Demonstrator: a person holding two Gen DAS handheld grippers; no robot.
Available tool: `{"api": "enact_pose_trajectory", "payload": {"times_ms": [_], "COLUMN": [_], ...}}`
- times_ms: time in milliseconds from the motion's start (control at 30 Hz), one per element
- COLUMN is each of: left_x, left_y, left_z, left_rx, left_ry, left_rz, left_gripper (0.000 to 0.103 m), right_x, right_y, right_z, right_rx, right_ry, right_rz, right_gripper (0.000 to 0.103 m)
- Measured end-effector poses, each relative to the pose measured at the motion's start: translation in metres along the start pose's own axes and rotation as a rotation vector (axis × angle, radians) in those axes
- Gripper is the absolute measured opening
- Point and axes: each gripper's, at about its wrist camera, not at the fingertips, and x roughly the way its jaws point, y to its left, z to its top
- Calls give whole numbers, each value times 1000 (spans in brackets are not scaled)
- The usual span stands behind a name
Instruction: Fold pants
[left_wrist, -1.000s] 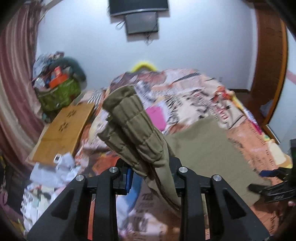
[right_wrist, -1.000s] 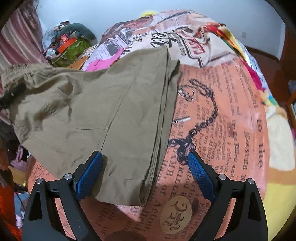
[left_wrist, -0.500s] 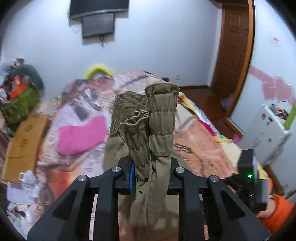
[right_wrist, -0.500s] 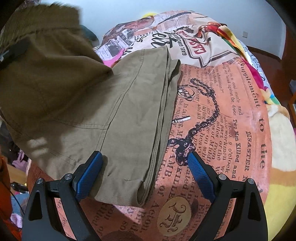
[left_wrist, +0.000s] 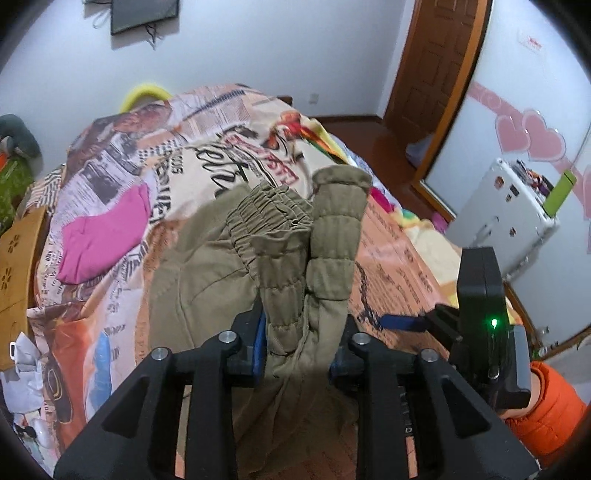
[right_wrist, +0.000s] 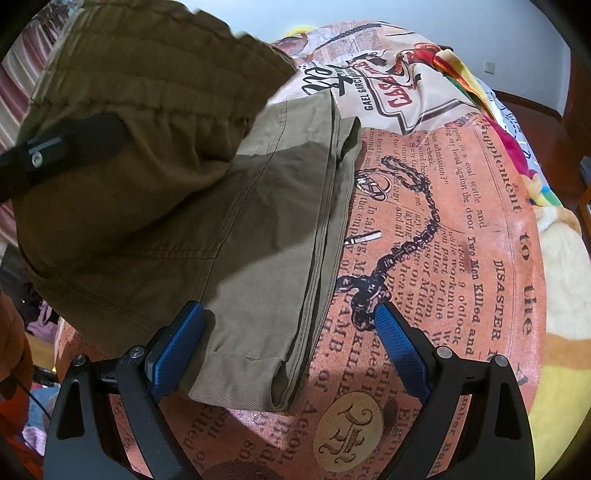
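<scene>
Olive-green pants (right_wrist: 266, 236) lie on the bed with their legs stacked flat. My left gripper (left_wrist: 299, 343) is shut on the elastic waistband (left_wrist: 317, 251) and holds it lifted over the leg part. In the right wrist view the lifted waist end (right_wrist: 140, 122) hangs above the flat legs, with a left finger (right_wrist: 62, 144) showing against it. My right gripper (right_wrist: 291, 350) is open, low over the bed, its blue pads on either side of the near folded edge of the pants. It also shows at the right of the left wrist view (left_wrist: 476, 317).
The bed has a newspaper-print blanket (right_wrist: 461, 229). A pink garment (left_wrist: 107, 232) lies at its left side. A wooden board (left_wrist: 18, 266) and clutter stand at the left. A white cabinet (left_wrist: 506, 218) and a door (left_wrist: 439, 62) are at the right.
My left gripper has carried the waistband to the right, over the legs and toward the right gripper. The lifted cloth now covers more of the flat legs. The right gripper has stayed put.
</scene>
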Motion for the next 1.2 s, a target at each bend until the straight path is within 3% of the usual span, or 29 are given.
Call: {"api": "enact_pose_trajectory", "payload": {"times_ms": [33,67,133,167,300,567,900,1200], "left_x": [2,1,-5,-10,-23,-8,80,162], "left_y": [1,0,-3,-3,4,63,137,164], "left_z": [0,0,-2,-2,4,25,55,38], "left_rx": [4,5,-2,-7,-12,-87,-116,-106], "left_ry": [8,10,-17,-43,-97,-94,97,271], "left_rz": [-9,-30,-52,-50,31,192,338,436], "left_gripper": [40,59,77,80,83,97,98,98], "right_x": [0,0,0,0,1,1,1,0], "right_y": [0,0,0,0,-1,0,-1,-6], "right_z": [0,0,0,0,-1,-1,-1,-1], "right_rx": [0,1,1,1,6,11,12,31], "right_ry": [0,0,0,0,1,-2,-1,4], "right_rz": [0,0,0,0,-2,-3,-2,-5], "right_gripper": [92,92,92,92,92,92,92,92]}}
